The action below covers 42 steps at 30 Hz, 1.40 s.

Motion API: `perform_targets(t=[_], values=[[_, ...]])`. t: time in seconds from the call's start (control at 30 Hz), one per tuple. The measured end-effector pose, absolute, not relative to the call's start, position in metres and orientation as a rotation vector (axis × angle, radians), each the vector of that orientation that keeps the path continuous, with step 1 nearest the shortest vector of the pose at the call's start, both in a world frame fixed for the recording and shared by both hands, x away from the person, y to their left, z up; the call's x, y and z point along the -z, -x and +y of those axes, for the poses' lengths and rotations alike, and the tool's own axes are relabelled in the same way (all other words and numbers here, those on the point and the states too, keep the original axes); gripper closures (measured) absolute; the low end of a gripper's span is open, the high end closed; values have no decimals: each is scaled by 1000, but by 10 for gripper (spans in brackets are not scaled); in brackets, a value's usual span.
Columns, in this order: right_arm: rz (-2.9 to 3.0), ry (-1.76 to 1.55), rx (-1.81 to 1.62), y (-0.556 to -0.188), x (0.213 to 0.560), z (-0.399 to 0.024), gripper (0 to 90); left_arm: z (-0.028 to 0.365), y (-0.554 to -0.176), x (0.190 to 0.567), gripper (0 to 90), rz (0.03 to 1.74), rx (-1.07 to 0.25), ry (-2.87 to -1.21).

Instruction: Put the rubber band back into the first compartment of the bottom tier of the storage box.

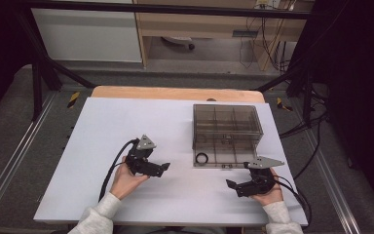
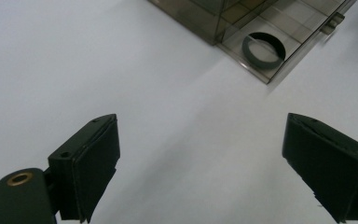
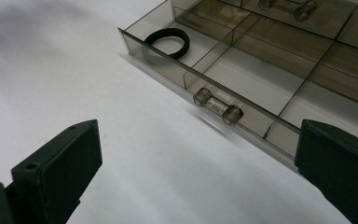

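Observation:
A smoky see-through drawer box [image 1: 226,122] stands at the back right of the white board. Its bottom drawer [image 1: 233,157] is pulled out toward me, and a black ring [image 1: 202,158] lies flat in the drawer's left front compartment. My left gripper [image 1: 164,168] rests low over the board left of the drawer, open and empty. Its own view has the ring [image 2: 263,49] far ahead, beyond the jaws [image 2: 200,123]. My right gripper [image 1: 231,185] sits in front of the drawer, open and empty [image 3: 199,130]. Ahead of it are the ring [image 3: 168,42] and the drawer's clear handle [image 3: 217,107].
The white board [image 1: 126,126] lies on a wooden table [image 1: 175,92]. Black frame posts [image 1: 39,83] stand at the back left and back right. Cables [image 1: 311,122] run over the floor to the right. The other drawer compartments look bare.

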State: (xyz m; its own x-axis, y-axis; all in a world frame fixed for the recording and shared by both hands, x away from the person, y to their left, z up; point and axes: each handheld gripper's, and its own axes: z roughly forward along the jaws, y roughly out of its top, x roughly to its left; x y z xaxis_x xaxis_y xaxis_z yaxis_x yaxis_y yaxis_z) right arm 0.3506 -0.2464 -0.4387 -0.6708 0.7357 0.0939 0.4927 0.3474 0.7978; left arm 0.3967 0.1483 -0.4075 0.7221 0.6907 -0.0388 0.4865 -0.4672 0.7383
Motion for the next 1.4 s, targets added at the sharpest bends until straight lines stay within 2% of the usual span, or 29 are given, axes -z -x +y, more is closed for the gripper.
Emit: perform_targets(t=[0.9,1.4], values=[[2320,-1126,-1221,-352,439,-246,26,236,-368,420,110,982,-411,-2116],[2313,-1137,-1191,-352,440,-246,38,258,-361,432,112,1027,-428,-2117]])
